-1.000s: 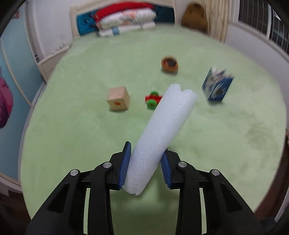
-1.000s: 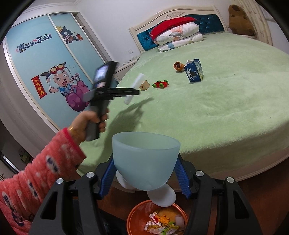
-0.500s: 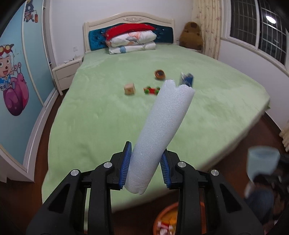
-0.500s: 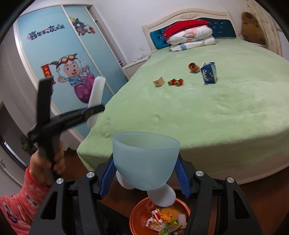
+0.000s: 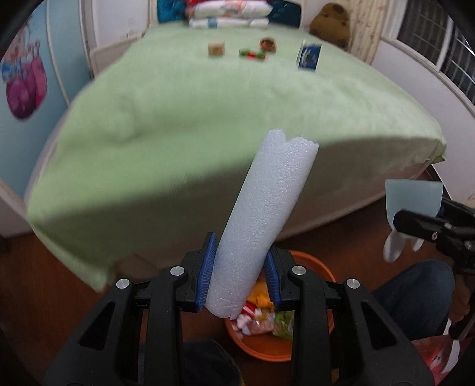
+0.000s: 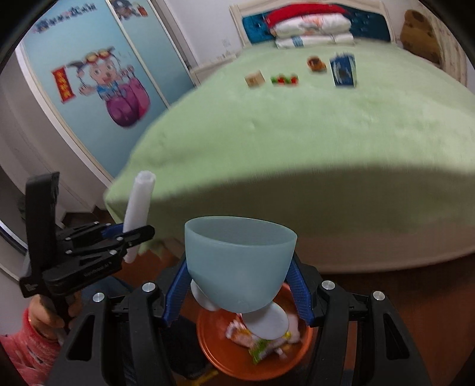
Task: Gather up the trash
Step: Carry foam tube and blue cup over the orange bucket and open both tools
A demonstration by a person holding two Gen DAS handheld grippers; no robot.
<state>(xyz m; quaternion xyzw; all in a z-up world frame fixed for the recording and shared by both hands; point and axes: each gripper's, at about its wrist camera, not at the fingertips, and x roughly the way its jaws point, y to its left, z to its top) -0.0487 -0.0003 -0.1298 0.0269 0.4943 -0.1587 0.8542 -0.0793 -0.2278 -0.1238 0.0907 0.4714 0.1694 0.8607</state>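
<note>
Filling most of both views, the bed [image 5: 184,124] carries a green cover; motion blur softens it, and its near edge falls into shadow. At the far end, pillows [image 6: 308,26] and a brown plush toy [image 5: 329,22] are cut off by the frame. On the floor below the grippers sits the orange bin [image 6: 258,371], partly hidden in both views by gripper bodies and held objects; the trash inside [image 5: 261,320] reads only as mixed wrappers, too smeared to identify.

The right gripper [image 6: 237,294] is clamped on a pale blue cup [image 6: 240,261] directly above the bin. White rounded parts under the cup [image 6: 267,323] cannot be identified. In the left wrist view this cup [image 5: 412,202] appears at the right edge, partly cropped.

The left gripper [image 5: 239,274] is clenched on a white foam tube [image 5: 267,219], which stands tilted, its lower end over the bin rim and its torn upper end toward the bed. A hand in a red sleeve [image 6: 17,350] holds this gripper's handle, mostly out of frame.

Four small items lie far back on the bed, all blurred: a blue carton [image 6: 344,69], a wooden block [image 6: 254,78], a red and green toy [image 6: 284,79], and a brown round item [image 6: 316,63].
</note>
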